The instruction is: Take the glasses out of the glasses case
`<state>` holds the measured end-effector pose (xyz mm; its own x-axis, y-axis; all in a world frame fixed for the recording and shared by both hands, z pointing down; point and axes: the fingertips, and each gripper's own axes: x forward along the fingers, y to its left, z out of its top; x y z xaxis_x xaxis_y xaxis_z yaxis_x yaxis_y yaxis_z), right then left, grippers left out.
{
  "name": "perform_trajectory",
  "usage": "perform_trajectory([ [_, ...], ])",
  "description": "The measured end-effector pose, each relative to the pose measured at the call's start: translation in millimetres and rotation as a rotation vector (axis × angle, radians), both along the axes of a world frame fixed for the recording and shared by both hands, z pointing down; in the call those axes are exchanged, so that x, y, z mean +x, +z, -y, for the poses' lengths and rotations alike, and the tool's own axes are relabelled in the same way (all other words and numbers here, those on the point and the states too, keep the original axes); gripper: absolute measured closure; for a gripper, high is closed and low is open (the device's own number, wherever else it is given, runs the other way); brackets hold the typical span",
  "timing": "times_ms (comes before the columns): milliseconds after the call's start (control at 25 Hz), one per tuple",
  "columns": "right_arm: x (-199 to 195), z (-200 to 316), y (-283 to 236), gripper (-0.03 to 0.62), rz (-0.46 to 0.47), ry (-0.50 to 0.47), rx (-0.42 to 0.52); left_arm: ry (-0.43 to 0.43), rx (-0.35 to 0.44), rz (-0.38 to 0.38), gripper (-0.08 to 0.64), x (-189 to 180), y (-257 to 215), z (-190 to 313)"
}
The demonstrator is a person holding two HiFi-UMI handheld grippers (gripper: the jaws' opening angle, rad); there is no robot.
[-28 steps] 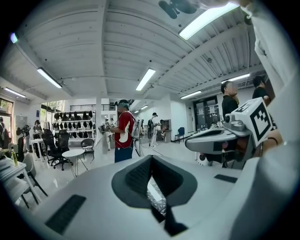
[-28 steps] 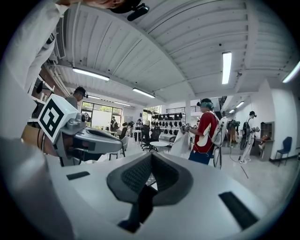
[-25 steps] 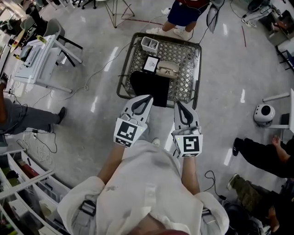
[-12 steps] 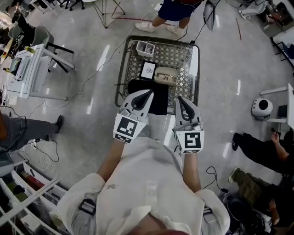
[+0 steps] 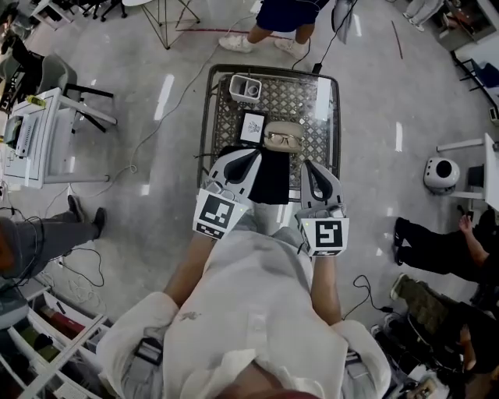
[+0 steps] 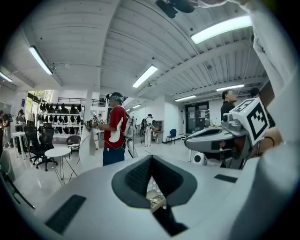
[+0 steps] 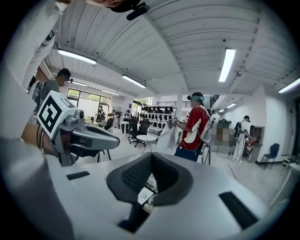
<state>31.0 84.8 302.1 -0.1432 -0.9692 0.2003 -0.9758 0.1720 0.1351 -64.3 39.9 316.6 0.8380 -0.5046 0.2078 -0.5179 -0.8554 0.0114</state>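
A beige glasses case (image 5: 282, 137) lies on a metal mesh table (image 5: 206, 117) in the head view, just past both grippers. I cannot make out the glasses themselves. My left gripper (image 5: 254, 154) hangs over the table's near edge, jaws shut and empty. My right gripper (image 5: 306, 167) is beside it, also shut and empty, short of the case. In the left gripper view the shut left gripper (image 6: 151, 158) points out into the room, and a bit of the case (image 6: 156, 202) shows below the jaws. The right gripper (image 7: 151, 155) is likewise shut.
On the table are a white container (image 5: 245, 87), a marker card (image 5: 251, 126) and a black cloth (image 5: 270, 176). A person in blue shorts (image 5: 284, 14) stands at the far side. A white desk (image 5: 30, 140) is left, a round white device (image 5: 441, 173) and seated people right.
The table and case have come closer, toward the grippers, in the head view. Both grippers now reach over the table's near edge. Their jaws stay shut.
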Motion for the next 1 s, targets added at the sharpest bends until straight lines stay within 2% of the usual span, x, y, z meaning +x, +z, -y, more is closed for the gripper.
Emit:
perform_trajectory([
  [280,7.7,20.9,20.3,0.586,-0.003,0.023,-0.064,0.01,-0.057,0.018,0.547,-0.4,22.4,18.7],
  [560,28.9,43.2,57.2,0.586,-0.012,0.012,-0.131,0.007,-0.08,0.054,0.547,16.2,50.7,35.5],
  [680,35.9,55.7,75.1,0.586,-0.009,-0.014,-0.169,-0.01,-0.09,0.096,0.547,20.8,64.0,43.9],
  [1000,48.8,80.5,116.2,0.584,0.013,-0.112,-0.245,-0.072,-0.184,0.133,0.547,40.8,95.2,62.4],
])
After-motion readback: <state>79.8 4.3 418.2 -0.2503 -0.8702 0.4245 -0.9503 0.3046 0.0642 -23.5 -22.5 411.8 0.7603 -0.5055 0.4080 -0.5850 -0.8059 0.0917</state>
